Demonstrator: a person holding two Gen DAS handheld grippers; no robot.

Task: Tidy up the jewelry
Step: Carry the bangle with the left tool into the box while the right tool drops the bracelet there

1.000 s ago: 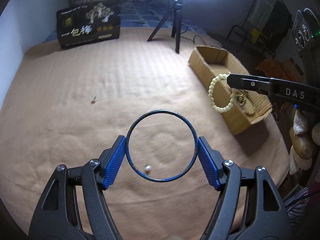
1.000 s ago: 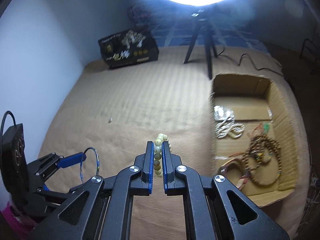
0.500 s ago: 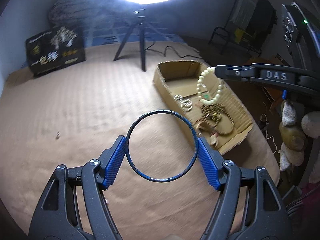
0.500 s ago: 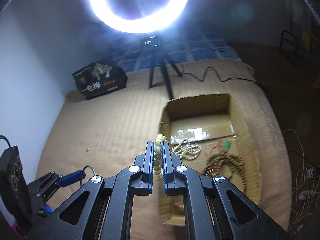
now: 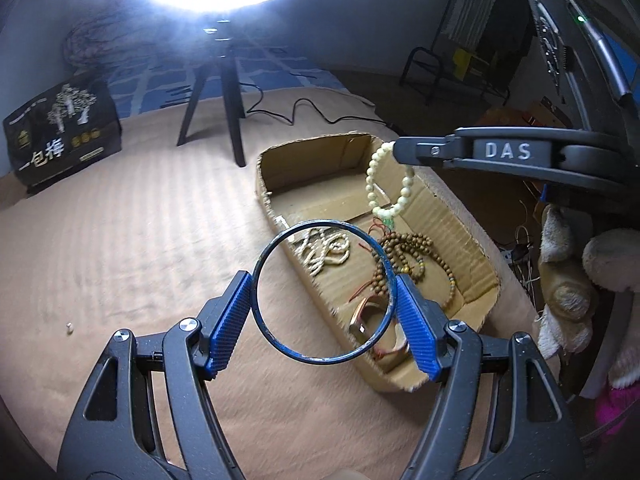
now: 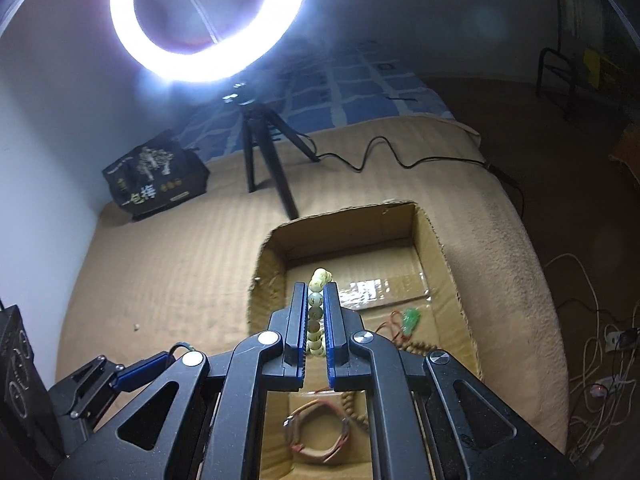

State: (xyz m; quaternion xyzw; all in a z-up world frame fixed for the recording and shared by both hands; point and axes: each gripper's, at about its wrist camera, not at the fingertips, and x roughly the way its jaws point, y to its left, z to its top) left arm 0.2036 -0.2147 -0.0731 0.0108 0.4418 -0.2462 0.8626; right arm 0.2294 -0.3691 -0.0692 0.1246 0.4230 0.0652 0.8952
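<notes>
Cardboard box (image 5: pixel 460 216) lies below; my right fingers (image 6: pixel 316 308) pinch the pale bead bracelet (image 5: pixel 390 184), left fingers (image 5: pixel 325 312) the blue bangle (image 5: pixel 376 252); I should lower before releasing.

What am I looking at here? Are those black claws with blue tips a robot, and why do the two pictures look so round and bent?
No robot: a person holds a two-finger clamp in each hand. Each clamp carries a wide-angle camera looking along its fingers, hence the bent edges.

One picture is from the left gripper. Its blue pads squeeze a thin blue bangle from both sides. The other clamp reaches in from the right of that view.

The other picture is from the right gripper, shut on a pale bead bracelet that hangs over an open cardboard box.

The box sits on a tan blanket and already holds brown wooden beads, a whitish chain and a brownish bangle. Behind stand a ring light on a tripod and a black printed bag.
</notes>
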